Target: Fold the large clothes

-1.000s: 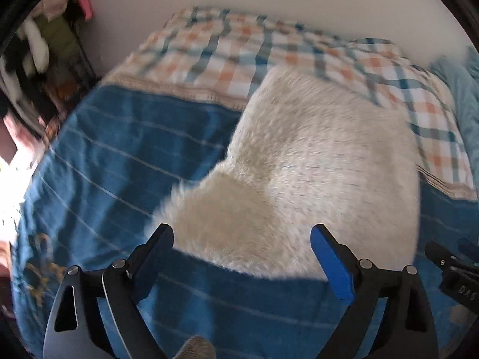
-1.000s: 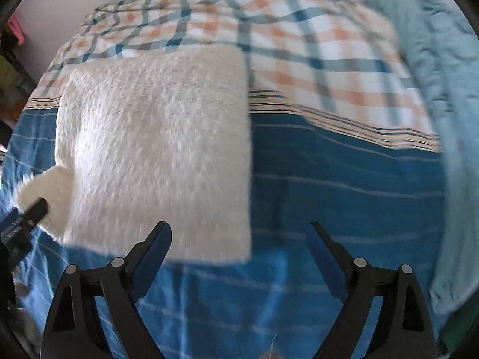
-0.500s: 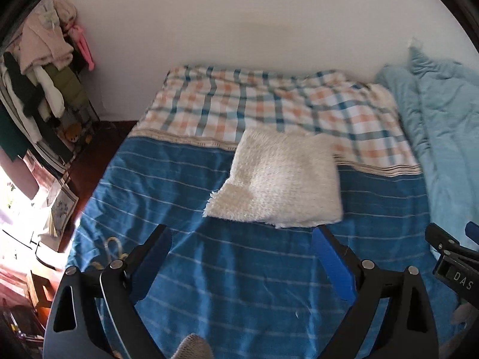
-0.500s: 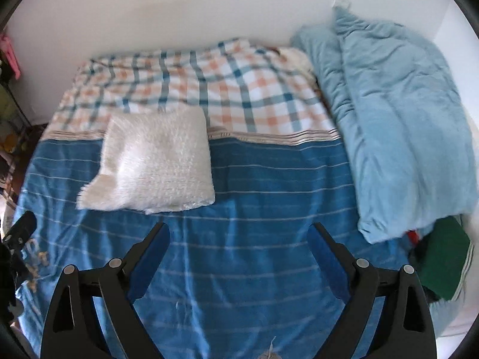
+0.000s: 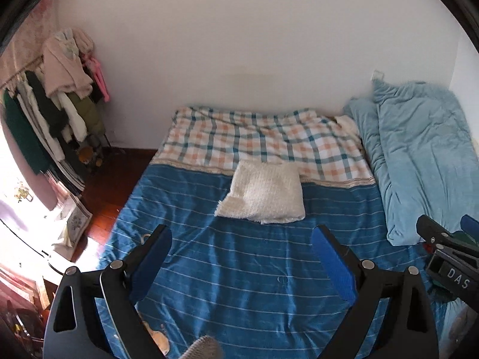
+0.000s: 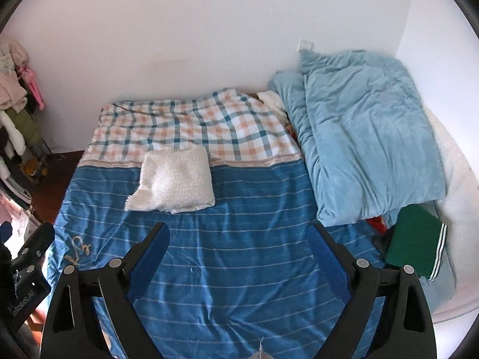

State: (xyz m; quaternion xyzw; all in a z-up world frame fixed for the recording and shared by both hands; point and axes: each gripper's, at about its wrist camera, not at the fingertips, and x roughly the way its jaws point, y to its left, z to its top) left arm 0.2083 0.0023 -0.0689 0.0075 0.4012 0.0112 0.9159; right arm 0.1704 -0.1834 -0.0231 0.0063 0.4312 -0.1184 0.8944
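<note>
The fluffy white garment (image 5: 263,193) lies folded on the bed (image 5: 239,269), well ahead of both grippers and apart from them. The left gripper (image 5: 242,257) and the right gripper (image 6: 238,252) each hold their jaws wide apart, empty. The pile looks soft, light and limp, likely to sag; its doubled near edge seems the firmest place to pinch.

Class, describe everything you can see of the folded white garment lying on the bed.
The folded white garment is cream-white and fluffy, like a fuzzy knit. It is folded into a rough rectangle, with a layer poking out at its near left corner. It lies flat on the blue striped bedspread, its far edge touching the checked sheet. Nothing holds it; both grippers hang apart from it, jaws open.
</note>
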